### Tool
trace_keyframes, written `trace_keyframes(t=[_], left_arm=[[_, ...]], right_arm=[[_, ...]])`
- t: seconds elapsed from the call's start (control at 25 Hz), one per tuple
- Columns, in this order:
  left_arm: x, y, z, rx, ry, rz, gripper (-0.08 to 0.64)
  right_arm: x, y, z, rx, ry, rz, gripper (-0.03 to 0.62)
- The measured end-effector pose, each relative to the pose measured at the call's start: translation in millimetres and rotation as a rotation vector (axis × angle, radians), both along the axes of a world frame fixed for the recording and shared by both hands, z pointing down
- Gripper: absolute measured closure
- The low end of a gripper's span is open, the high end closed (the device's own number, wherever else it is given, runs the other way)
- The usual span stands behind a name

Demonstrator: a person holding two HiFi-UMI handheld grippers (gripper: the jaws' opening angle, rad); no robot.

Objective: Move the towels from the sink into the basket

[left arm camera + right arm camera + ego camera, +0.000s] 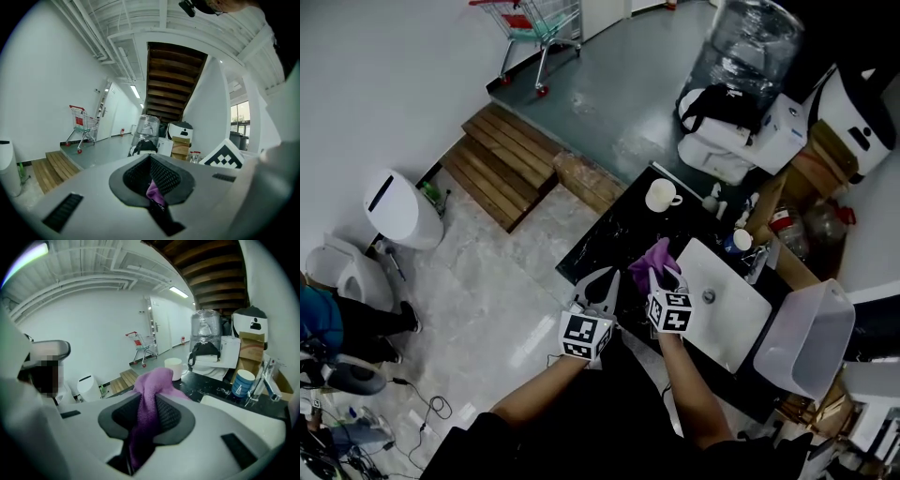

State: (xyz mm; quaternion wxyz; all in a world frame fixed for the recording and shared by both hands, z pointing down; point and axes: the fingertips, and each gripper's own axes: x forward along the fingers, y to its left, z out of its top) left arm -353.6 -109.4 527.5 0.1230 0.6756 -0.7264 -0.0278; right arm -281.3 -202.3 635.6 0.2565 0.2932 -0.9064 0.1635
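Towel (654,261), purple, sits clamped between the 2 fingers of the right gripper (664,279), which stand narrow on the cloth. It bunches up above the fingertips and trails back between the pads. The dark counter (609,234) lies under those fingers, the white sink (741,314) is just to their right, and the pale basket (806,352) is past the sink, well apart from them. A white mug (661,195) stands ahead of the fingers. The left gripper (600,281) is just beside the right one, its 2 fingers nearly together on a small purple scrap (154,191). Whether that scrap belongs to the same towel I cannot tell.
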Motion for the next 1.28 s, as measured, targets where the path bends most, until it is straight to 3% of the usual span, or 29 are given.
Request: trace_keyframes(t=[0.24, 0.48, 0.72, 0.96, 1.28], left_arm=[[18.0, 46.7, -14.6, 0.040, 0.007, 0.018, 0.546], [42.0, 92.8, -17.8, 0.059, 0.079, 0.026, 0.546], [63.3, 117.4, -27.3, 0.074, 0.051, 0.088, 0.546], [98.6, 111.9, -35.0, 0.076, 0.038, 0.153, 0.546], [189.5, 90.6, -58.0, 0.116, -0.016, 0.268, 0.546]], right_arm=[[9.4, 69.8, -38.5, 0.039, -0.048, 0.007, 0.495], [31.9, 123.4, -61.7, 0.107, -0.035, 0.018, 0.495], [60.6, 161.9, -72.6, 0.090, -0.076, 0.099, 0.495], [104.8, 169.5, -86.1, 0.111, -0.103, 0.172, 0.495], [183.7, 159.8, -105.6, 0.143, -0.147, 0.275, 0.495]])
